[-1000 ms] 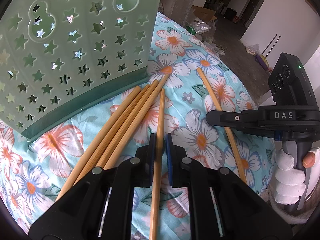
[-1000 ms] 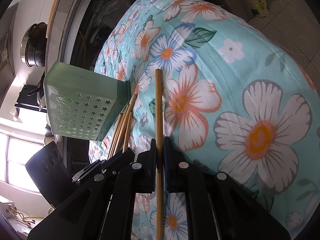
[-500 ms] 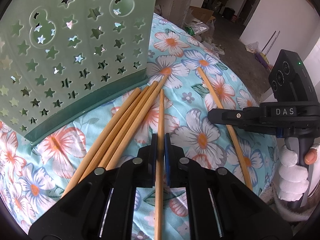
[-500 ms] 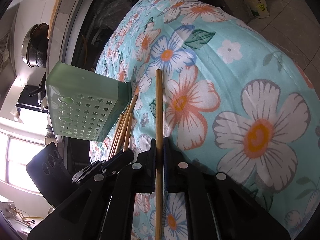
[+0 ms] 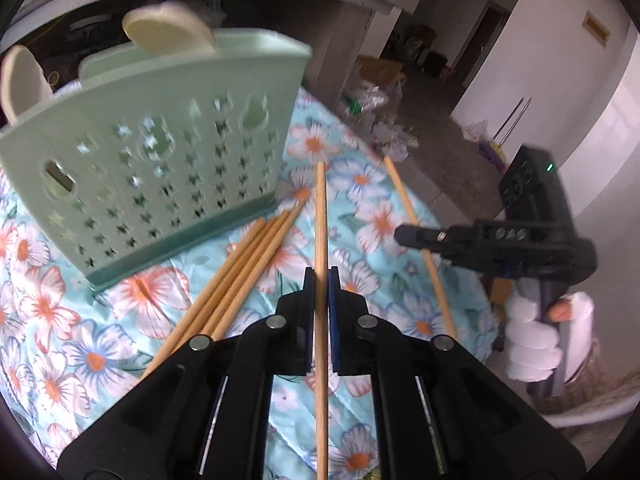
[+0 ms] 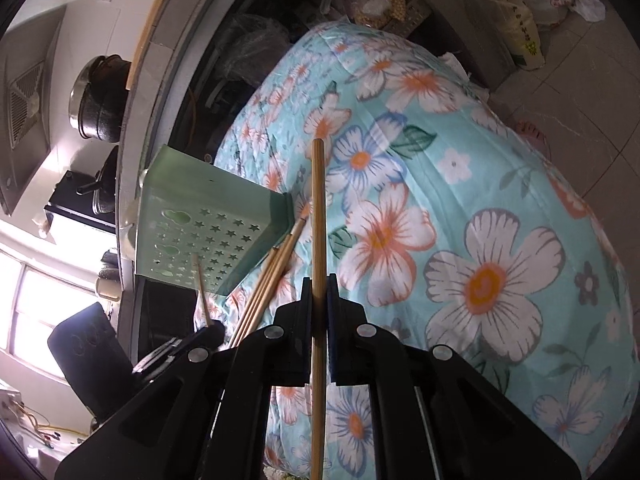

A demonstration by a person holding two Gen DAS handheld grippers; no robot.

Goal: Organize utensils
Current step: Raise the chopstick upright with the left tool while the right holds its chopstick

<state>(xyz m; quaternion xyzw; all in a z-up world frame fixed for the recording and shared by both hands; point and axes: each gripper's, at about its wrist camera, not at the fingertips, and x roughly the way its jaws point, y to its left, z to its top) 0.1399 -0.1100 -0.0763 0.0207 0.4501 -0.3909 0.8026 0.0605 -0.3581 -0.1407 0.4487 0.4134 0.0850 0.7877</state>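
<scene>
My left gripper is shut on a bamboo chopstick and holds it above the flowered cloth. My right gripper is shut on another chopstick, also raised off the cloth. A pale green utensil holder pierced with stars stands at the left, with two cream spoons sticking out of its top. Several loose chopsticks lie fanned against its base. In the left wrist view the right gripper shows at the right with its chopstick. The holder and loose chopsticks also show in the right wrist view.
The cloth covers a round table whose edge drops to a tiled floor. A gloved hand grips the right tool. Behind the holder runs a counter with a dark pot. Bags and clutter sit on the floor beyond.
The left jaws closed on the chopstick, then both grippers rose with their chopsticks off the cloth. The holder's top and the spoons came into the left wrist view.
</scene>
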